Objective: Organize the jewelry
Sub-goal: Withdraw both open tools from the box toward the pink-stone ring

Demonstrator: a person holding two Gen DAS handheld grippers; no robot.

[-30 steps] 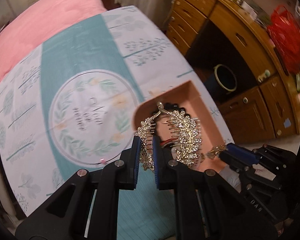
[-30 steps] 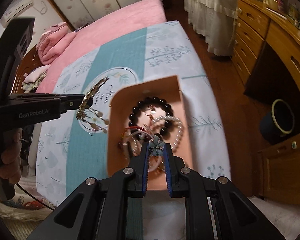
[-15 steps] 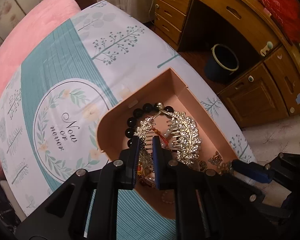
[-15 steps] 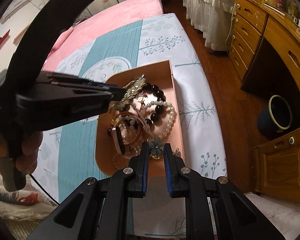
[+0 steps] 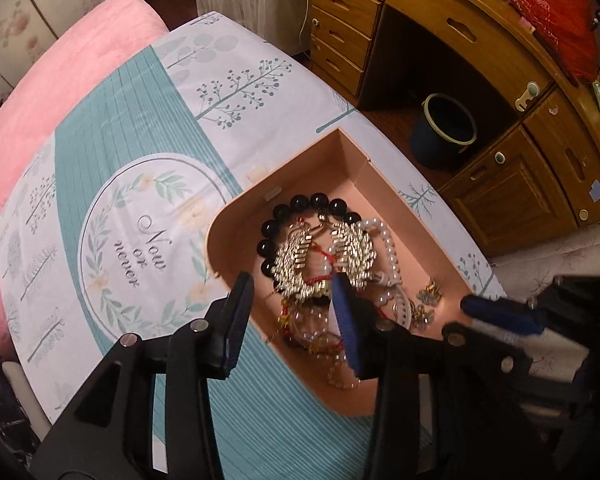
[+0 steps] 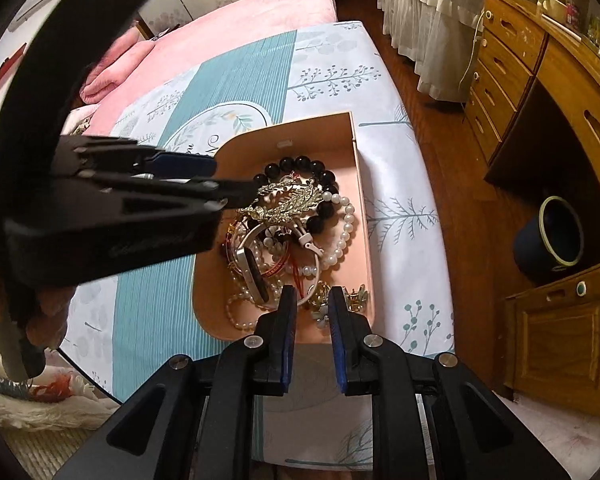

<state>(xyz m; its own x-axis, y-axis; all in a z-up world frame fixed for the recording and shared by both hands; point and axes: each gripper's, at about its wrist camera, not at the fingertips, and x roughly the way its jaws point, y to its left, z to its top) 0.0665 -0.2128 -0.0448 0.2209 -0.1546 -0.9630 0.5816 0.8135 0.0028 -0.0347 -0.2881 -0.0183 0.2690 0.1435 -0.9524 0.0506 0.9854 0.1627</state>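
Observation:
A pink jewelry box (image 5: pixel 352 152) lies on the bed's printed cover, holding a tangle of pieces. My left gripper (image 5: pixel 291 280) hangs over it, its jaws opening. The gold leaf hair comb (image 5: pixel 324 256) rests loose in the box below the spread fingers, on a black bead bracelet (image 5: pixel 296 204) and a pearl bracelet (image 5: pixel 388 240). In the right wrist view the left gripper (image 6: pixel 232 179) reaches in from the left above the comb (image 6: pixel 288 200). My right gripper (image 6: pixel 312 294) sits at the box's near end (image 6: pixel 356 168), shut on a small flower ornament (image 6: pixel 320 312).
The teal and white bed cover (image 5: pixel 140 152) spreads to the left, with a pink blanket (image 5: pixel 60 80) beyond. A wooden desk with drawers (image 5: pixel 480 60) and a dark bucket (image 5: pixel 448 132) stand across the floor gap. A watch (image 6: pixel 254 272) lies in the box.
My left gripper carried the gold comb from over the cover to above the box, sank, and spread its fingers; the comb now lies in the box. The right gripper stayed put.

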